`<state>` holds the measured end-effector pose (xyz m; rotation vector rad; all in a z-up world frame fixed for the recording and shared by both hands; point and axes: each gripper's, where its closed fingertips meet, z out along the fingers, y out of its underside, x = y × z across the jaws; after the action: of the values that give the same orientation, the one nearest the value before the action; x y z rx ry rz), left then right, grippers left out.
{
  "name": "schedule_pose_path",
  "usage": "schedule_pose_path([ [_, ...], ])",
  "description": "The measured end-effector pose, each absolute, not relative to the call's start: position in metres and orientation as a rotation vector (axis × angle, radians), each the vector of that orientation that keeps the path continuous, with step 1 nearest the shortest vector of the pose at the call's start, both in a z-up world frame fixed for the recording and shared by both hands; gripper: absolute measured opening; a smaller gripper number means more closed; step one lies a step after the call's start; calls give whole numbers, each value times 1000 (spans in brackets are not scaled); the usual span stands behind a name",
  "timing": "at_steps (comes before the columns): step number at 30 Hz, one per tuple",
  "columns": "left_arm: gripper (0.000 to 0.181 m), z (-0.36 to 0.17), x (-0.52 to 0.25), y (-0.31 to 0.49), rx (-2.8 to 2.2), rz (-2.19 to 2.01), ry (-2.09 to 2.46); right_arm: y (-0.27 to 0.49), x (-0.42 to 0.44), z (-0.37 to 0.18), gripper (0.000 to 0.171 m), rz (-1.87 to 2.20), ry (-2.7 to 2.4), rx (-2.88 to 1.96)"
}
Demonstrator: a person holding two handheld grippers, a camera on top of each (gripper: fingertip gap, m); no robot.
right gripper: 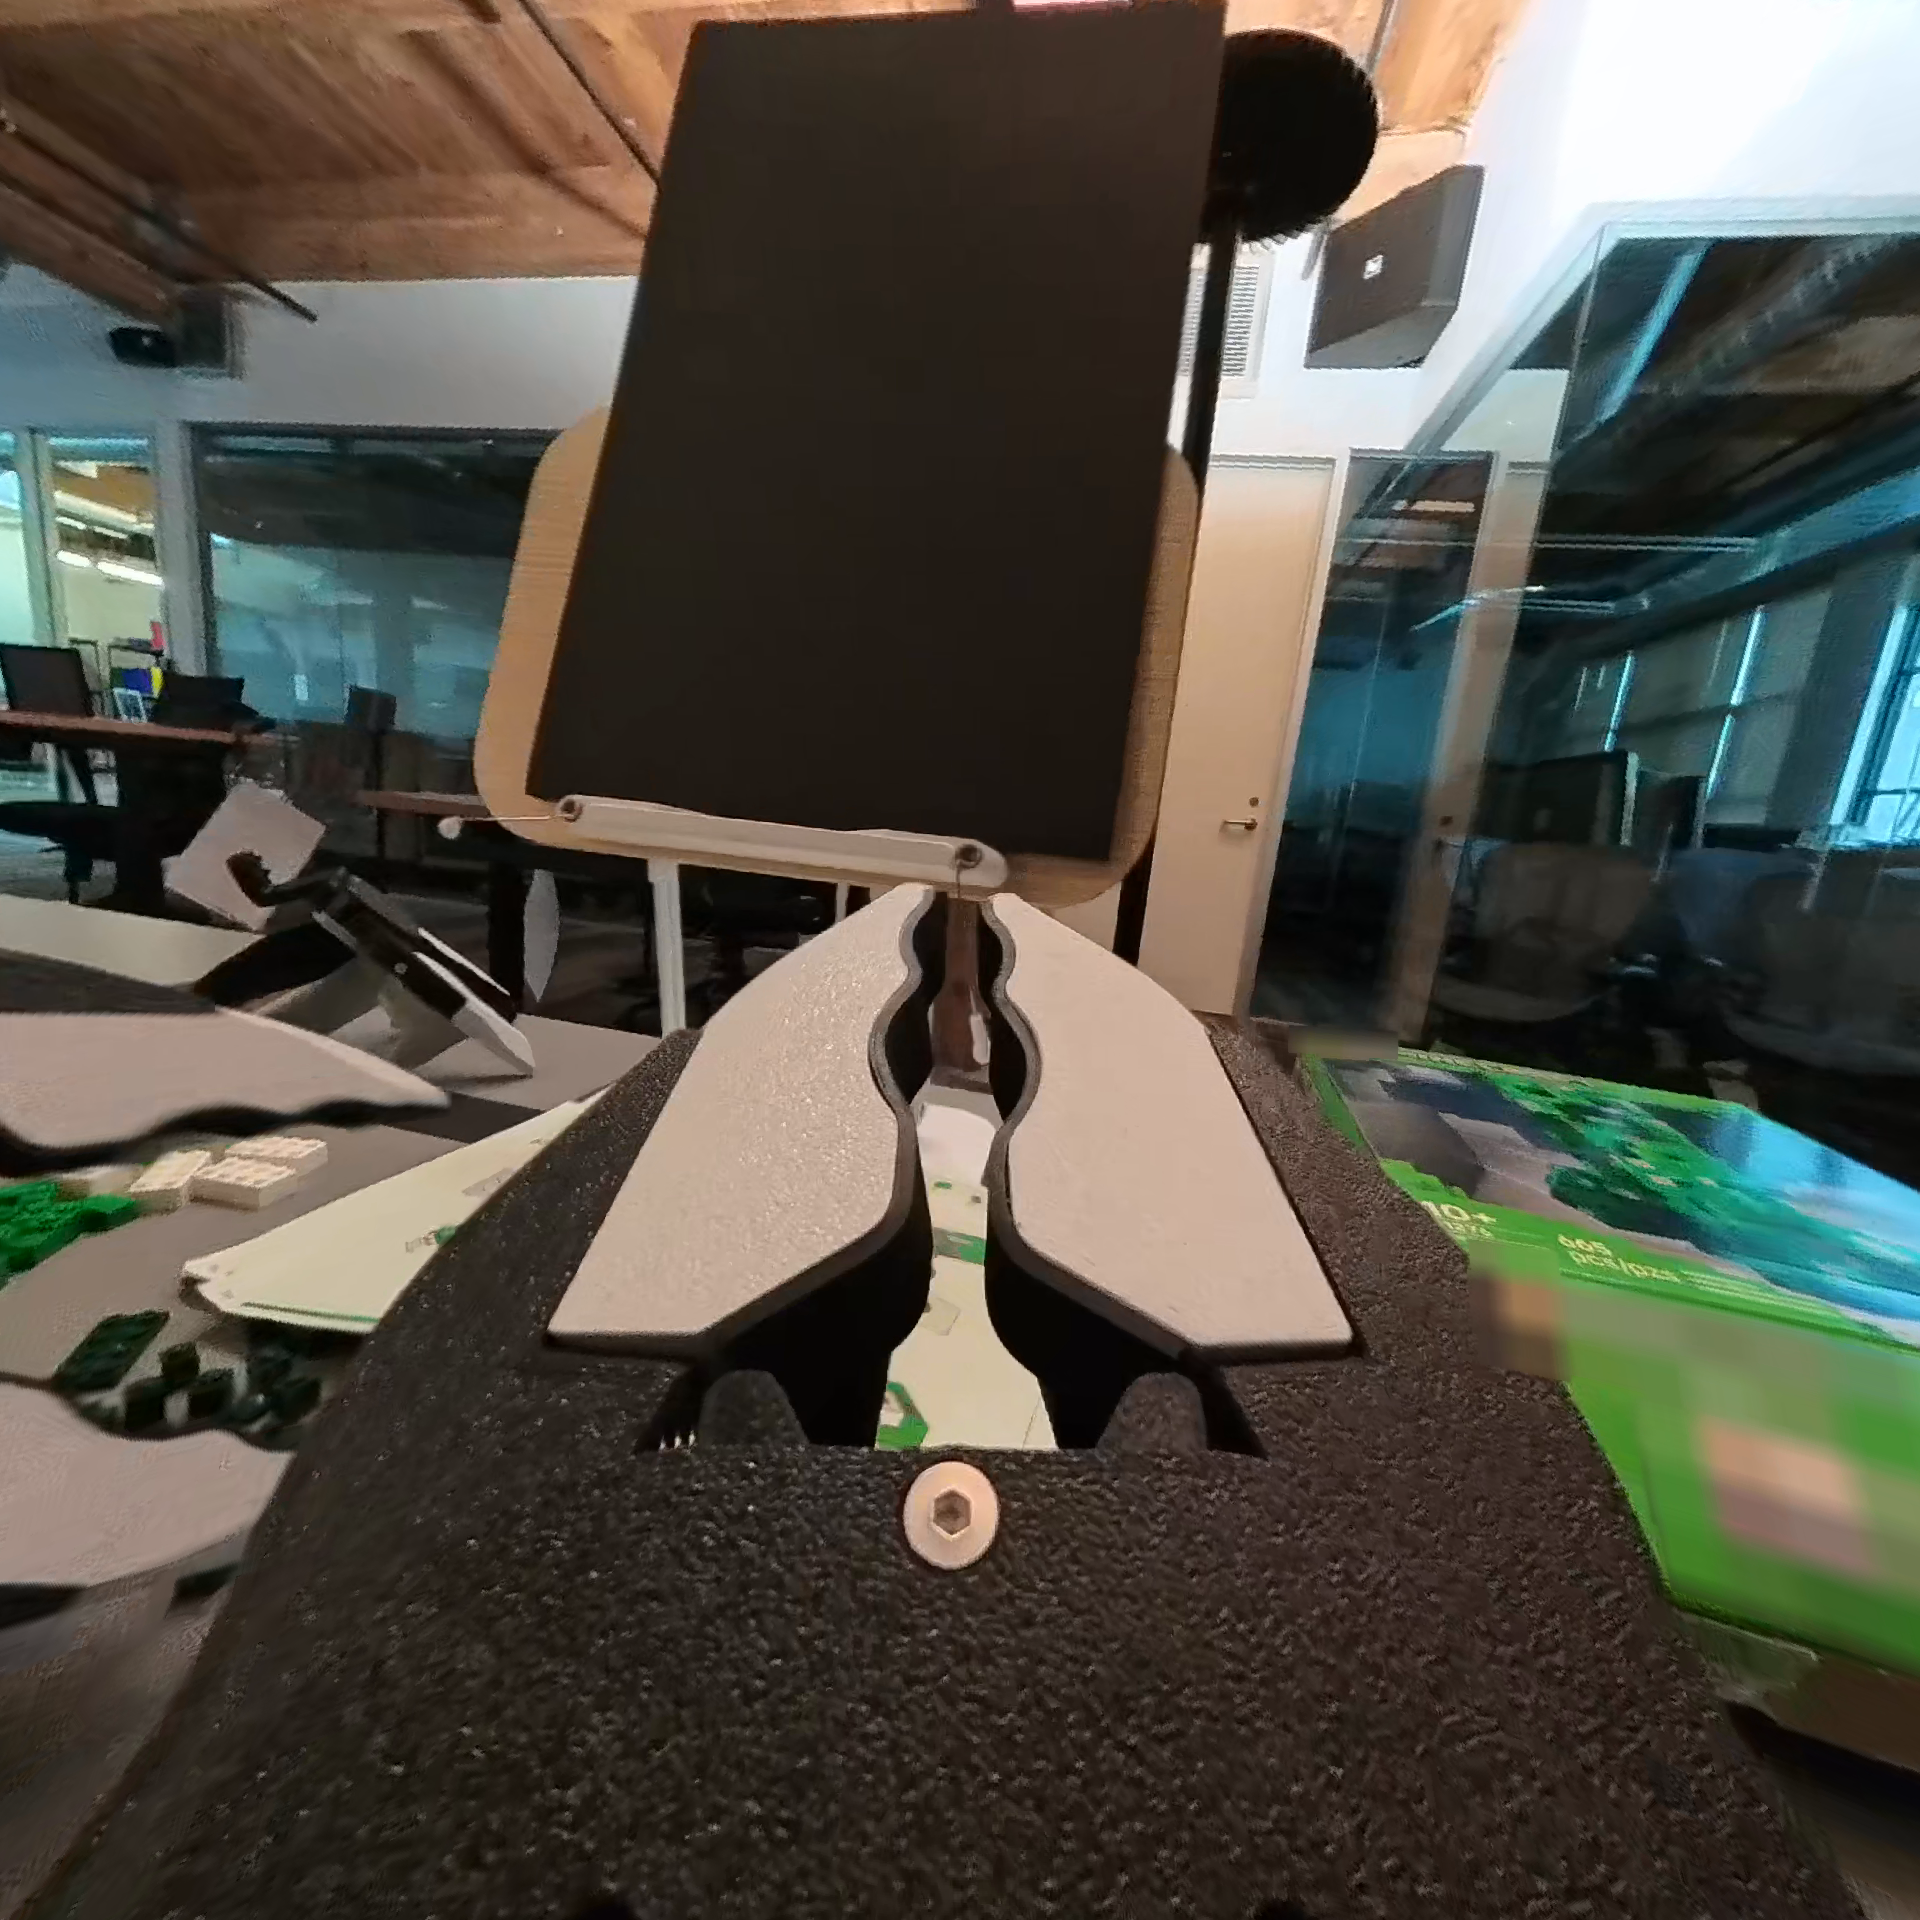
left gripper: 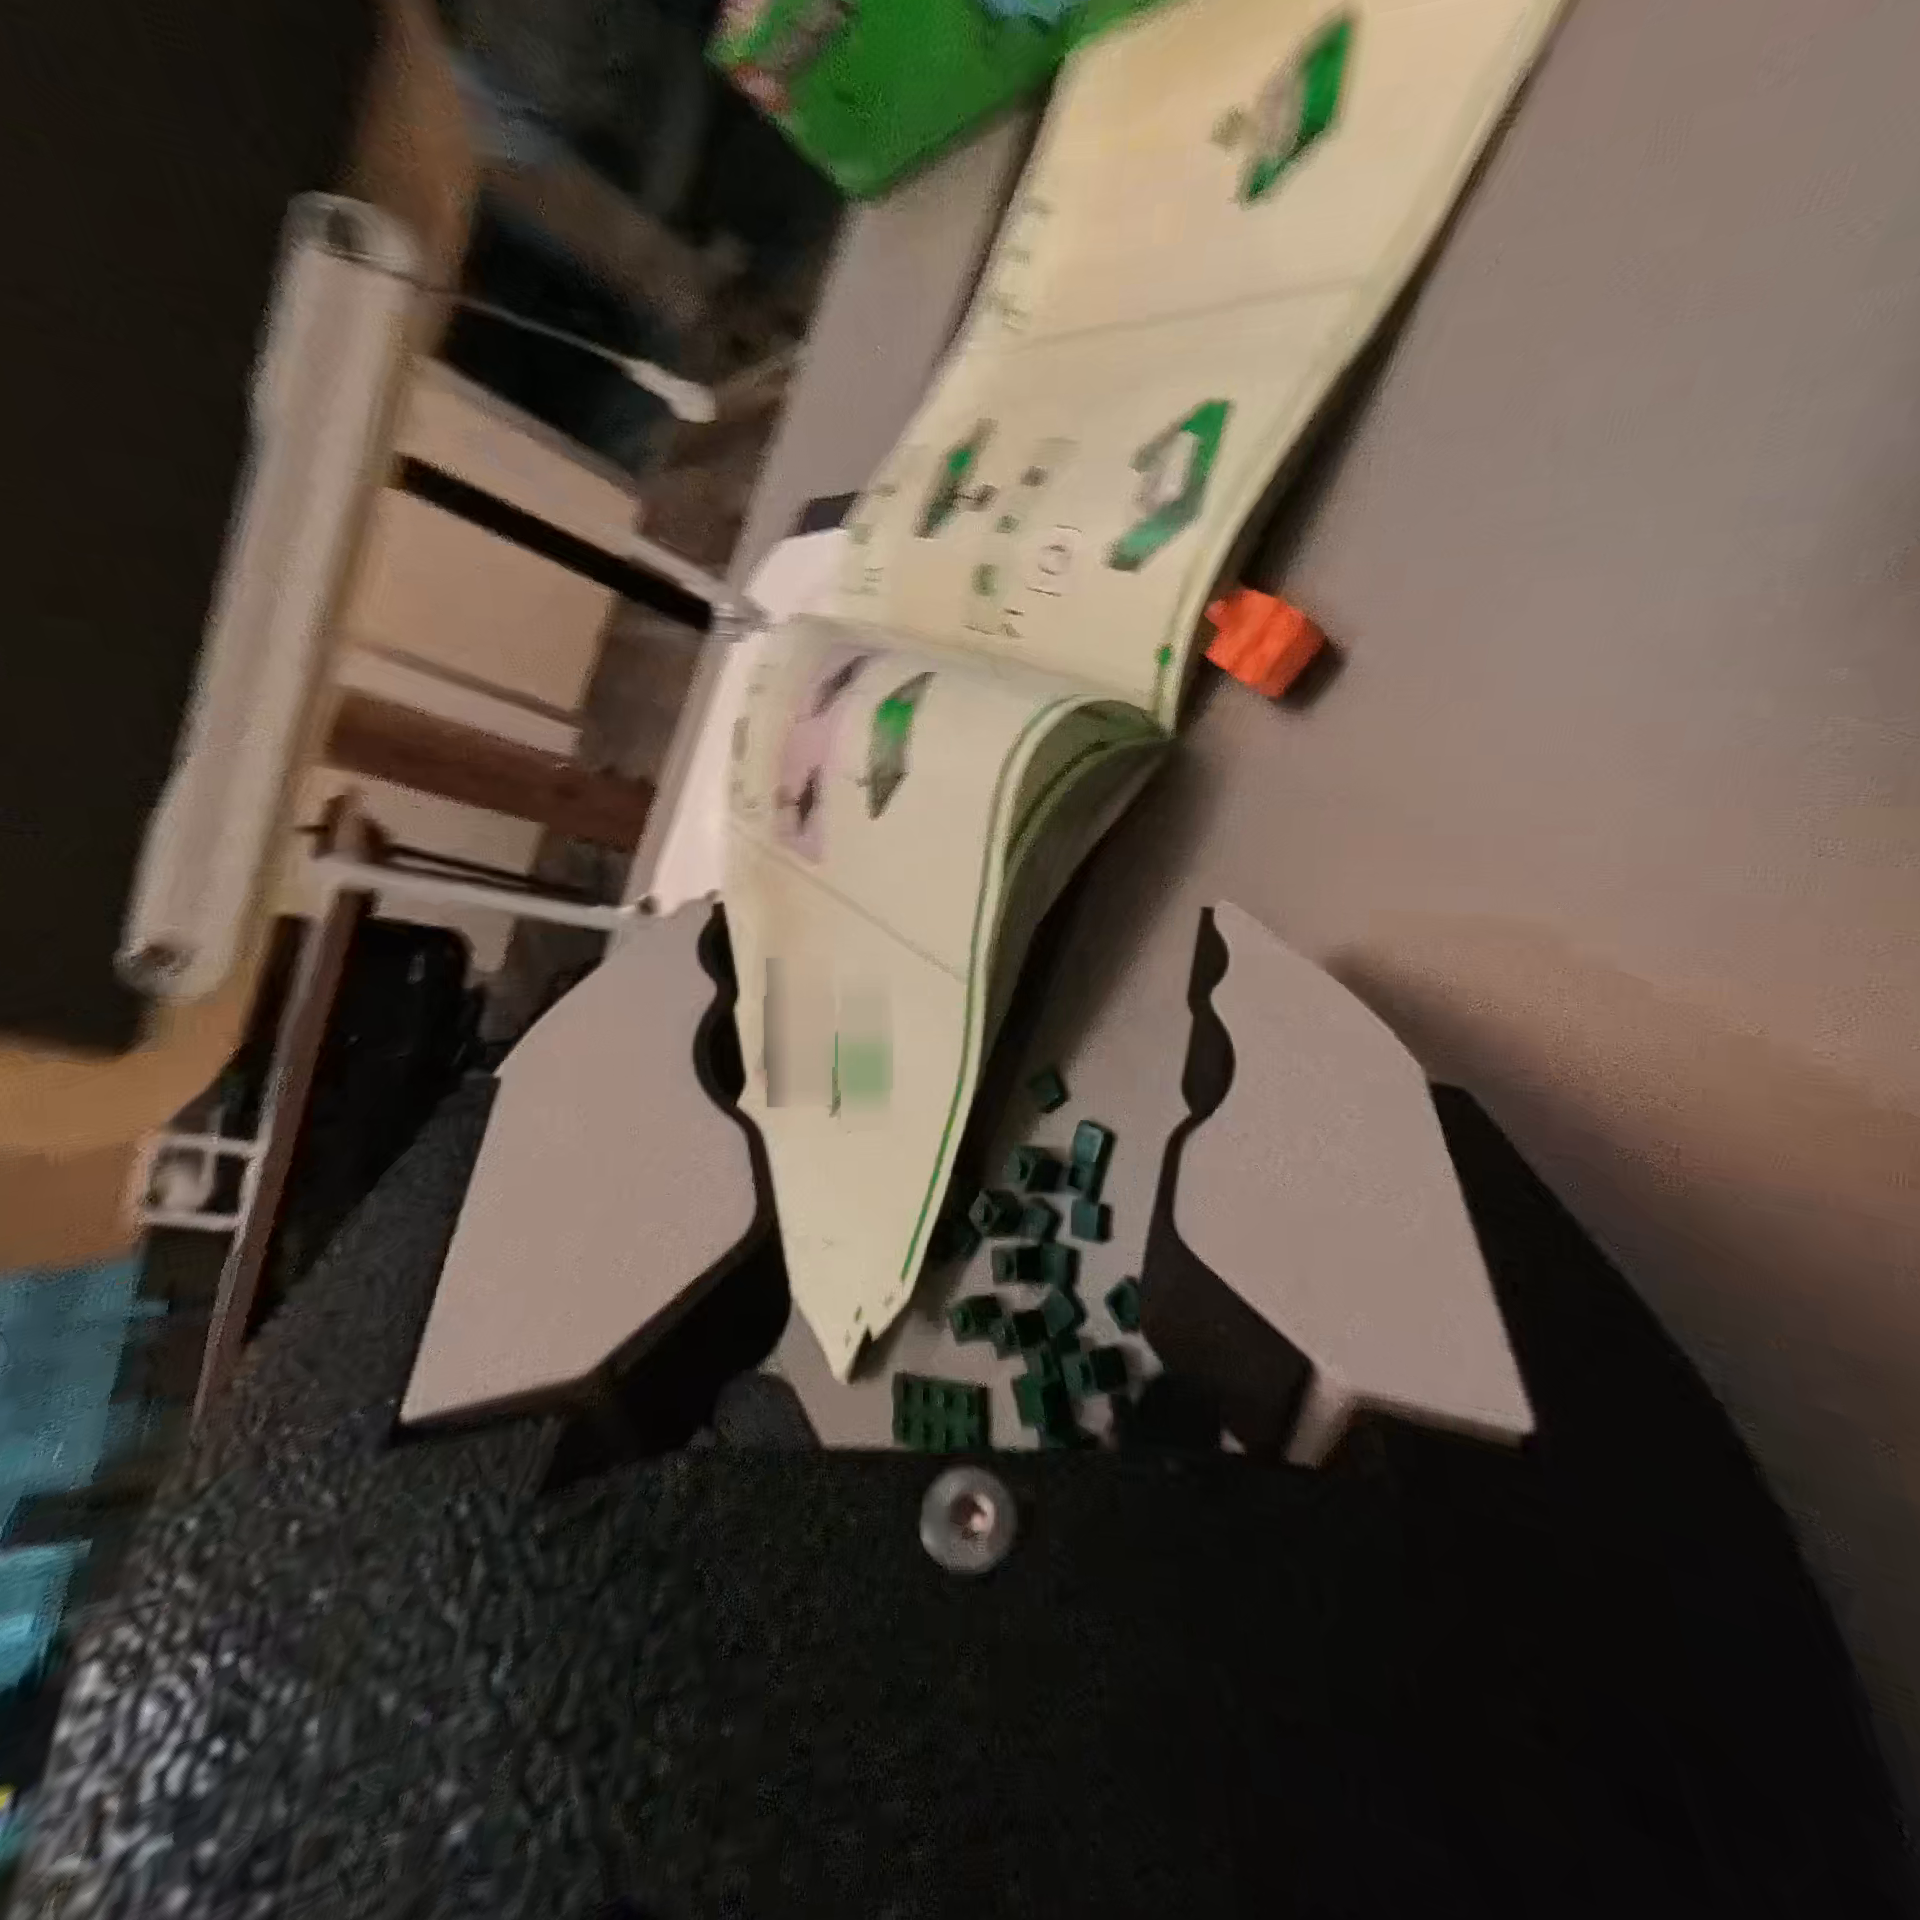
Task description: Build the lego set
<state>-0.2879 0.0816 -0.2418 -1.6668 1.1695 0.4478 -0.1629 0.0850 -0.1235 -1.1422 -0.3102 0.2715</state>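
Observation:
The left wrist view is blurred. My left gripper (left gripper: pixel 961 925) is open and empty, tilted over the grey table. Between its fingers lie a heap of small dark green bricks (left gripper: pixel 1039 1278) and the near corner of the open instruction booklet (left gripper: pixel 1091 499). A small orange piece (left gripper: pixel 1262 644) lies beside the booklet's spine. My right gripper (right gripper: pixel 956 909) is shut and empty, held above the booklet (right gripper: pixel 353 1247) and pointing level across the room. The left gripper's fingers (right gripper: pixel 187 1049) show at the left of the right wrist view, above the dark green bricks (right gripper: pixel 187 1387).
White bricks (right gripper: pixel 239 1179) and bright green bricks (right gripper: pixel 52 1216) lie at the far left. The green set box (right gripper: pixel 1662 1247) stands at the right and also shows in the left wrist view (left gripper: pixel 883 94). A black panel on a stand (right gripper: pixel 883 416) rises straight ahead. Tip to tip, the grippers are about 15 cm apart. From my left tips it is roughly 6 cm to the small orange piece (left gripper: pixel 1262 644); from my right, 15 cm.

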Motion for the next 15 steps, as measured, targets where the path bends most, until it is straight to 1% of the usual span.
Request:
schedule_pose_path([
  [2, 87, -257, -284, 92, -1733, 406, 1306, 86, -158, -122, 4, 268, -298, -1137],
  [5, 87, -263, -283, 107, -1777, 362, 1405, 88, -150, -119, 4, 245, -282, -1133],
  [7, 88, -267, -285, 118, -1793, 377, 1460, 90, -143, -119, 4, 249, -260, -1136],
  [9, 86, -270, -284, 125, -1775, 412, 1516, 92, -138, -119, 4, 265, -233, -1143],
  [12, 89, -266, -282, 135, -1695, 541, 1581, 95, -134, -120, 4, 293, -208, -1152],
  [15, 84, -263, -278, 140, -1546, 738, 1690, 96, -132, -120, 4, 307, -196, -1158],
])
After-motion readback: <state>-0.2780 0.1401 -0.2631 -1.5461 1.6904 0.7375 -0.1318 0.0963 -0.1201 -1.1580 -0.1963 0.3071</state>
